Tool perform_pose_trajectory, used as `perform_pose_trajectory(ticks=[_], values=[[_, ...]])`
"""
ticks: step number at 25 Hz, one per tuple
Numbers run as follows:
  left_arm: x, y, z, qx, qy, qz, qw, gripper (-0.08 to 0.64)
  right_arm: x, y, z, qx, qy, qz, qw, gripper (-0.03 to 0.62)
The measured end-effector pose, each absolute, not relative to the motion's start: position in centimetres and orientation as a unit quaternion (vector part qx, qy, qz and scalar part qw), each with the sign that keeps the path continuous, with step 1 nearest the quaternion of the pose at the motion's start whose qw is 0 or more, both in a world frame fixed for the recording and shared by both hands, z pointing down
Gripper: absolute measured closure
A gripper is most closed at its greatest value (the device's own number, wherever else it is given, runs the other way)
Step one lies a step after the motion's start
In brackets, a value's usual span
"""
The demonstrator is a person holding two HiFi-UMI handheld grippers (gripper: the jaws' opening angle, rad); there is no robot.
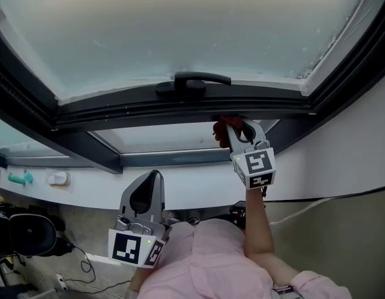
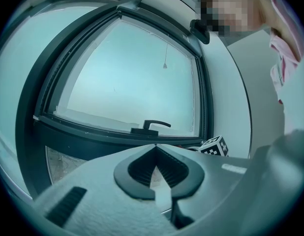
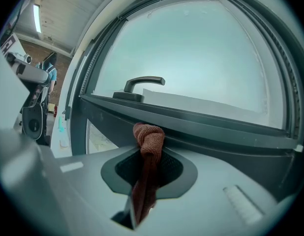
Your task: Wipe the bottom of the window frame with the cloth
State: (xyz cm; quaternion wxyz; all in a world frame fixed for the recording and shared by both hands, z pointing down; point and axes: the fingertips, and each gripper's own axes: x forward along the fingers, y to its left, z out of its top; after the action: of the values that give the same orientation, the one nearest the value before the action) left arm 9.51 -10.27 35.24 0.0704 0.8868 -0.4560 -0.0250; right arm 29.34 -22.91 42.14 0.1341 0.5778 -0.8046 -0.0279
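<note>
While your right gripper [image 1: 235, 129] is up at the dark grey window frame [image 1: 180, 109], its jaws are clamped on the rust-red woven cloth [image 3: 148, 144]. The cloth is bunched into a tight, knot-like wad that pokes out past the jaw tips, and a thinner, darker tail of it runs back down between the pads. The wad sits against the lower edge of the frame's bottom rail, just below and to the right of the black lever handle [image 1: 194, 82], with the frosted glass pane [image 1: 180, 30] above. Your left gripper [image 1: 152, 178] is held low, near your pink sleeve [image 1: 211, 260] and well apart from the frame, with its jaws closed tip to tip on nothing.
</note>
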Motion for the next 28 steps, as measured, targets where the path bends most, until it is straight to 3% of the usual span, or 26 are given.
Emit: perform_pose_trajectory(ticks=[28], values=[[10.8,-9.9,35.0,0.892,-0.447,-0.025,0.064,0.565,39.9,-21.8,41.5,0.677,-0.730,0.014,0.092,0.534]])
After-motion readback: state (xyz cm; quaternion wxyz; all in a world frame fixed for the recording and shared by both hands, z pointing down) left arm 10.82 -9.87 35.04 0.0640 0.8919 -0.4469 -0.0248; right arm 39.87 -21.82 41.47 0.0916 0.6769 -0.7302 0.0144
